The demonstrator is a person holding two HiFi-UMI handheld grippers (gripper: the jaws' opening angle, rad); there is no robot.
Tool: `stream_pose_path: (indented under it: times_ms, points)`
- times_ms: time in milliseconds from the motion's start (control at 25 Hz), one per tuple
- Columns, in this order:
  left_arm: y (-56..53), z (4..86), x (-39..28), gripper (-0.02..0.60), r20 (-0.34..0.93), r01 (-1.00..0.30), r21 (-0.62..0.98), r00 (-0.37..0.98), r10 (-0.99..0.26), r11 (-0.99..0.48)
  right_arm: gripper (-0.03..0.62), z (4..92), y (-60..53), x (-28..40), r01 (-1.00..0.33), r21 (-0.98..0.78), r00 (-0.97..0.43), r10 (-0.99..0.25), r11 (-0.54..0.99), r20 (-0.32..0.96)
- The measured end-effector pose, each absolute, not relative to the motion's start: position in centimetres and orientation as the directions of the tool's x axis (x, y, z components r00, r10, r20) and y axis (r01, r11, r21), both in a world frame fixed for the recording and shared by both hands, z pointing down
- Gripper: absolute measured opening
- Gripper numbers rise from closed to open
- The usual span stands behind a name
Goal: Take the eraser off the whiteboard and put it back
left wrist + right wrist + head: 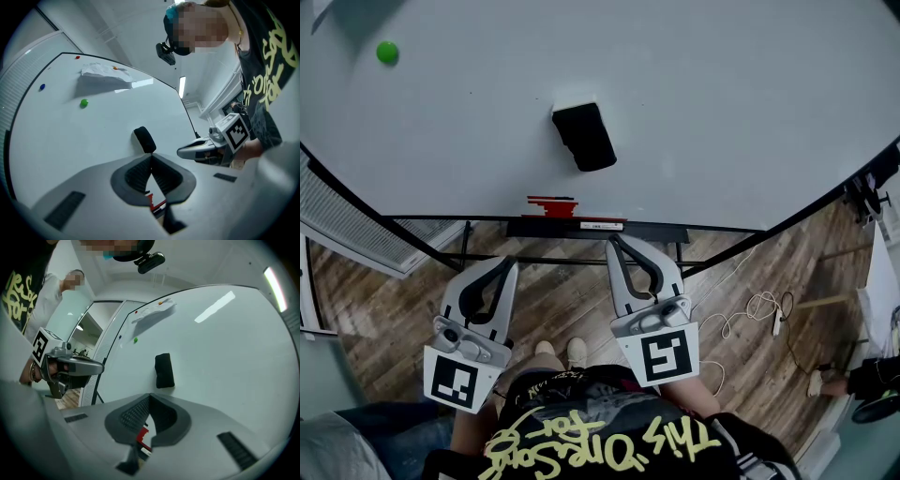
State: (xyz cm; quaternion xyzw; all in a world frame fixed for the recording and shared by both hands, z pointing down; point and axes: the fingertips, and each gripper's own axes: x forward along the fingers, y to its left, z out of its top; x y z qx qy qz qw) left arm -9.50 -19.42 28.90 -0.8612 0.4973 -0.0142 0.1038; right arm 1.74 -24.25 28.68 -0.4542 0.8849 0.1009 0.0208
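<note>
So, the black eraser [584, 136] is stuck on the whiteboard [750, 103], roughly mid-board and tilted a bit. It sits above the tray [661, 232] that runs along the board's bottom edge. Some red items [550, 205] lie by that tray, below the eraser and a touch left. Both tools are held side by side short of the board, well apart from the eraser. The left tool [508, 262] has its jaws closed tip to tip with nothing between them. The right tool [613, 242] is the same, closed and empty. A green magnet [387, 52] sits way off toward the board's upper left.
</note>
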Motion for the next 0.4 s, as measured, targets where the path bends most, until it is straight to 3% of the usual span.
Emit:
stream_pose_path:
  times_ms: [400]
  points:
    - [-19.56, 28.98, -9.39, 0.006, -0.079, -0.856, -0.192, 0.502, -0.861, -0.481, 0.008, 28.78, -24.44, 1.87, -0.807, 0.166, -0.588, -0.799, 0.567, -0.125]
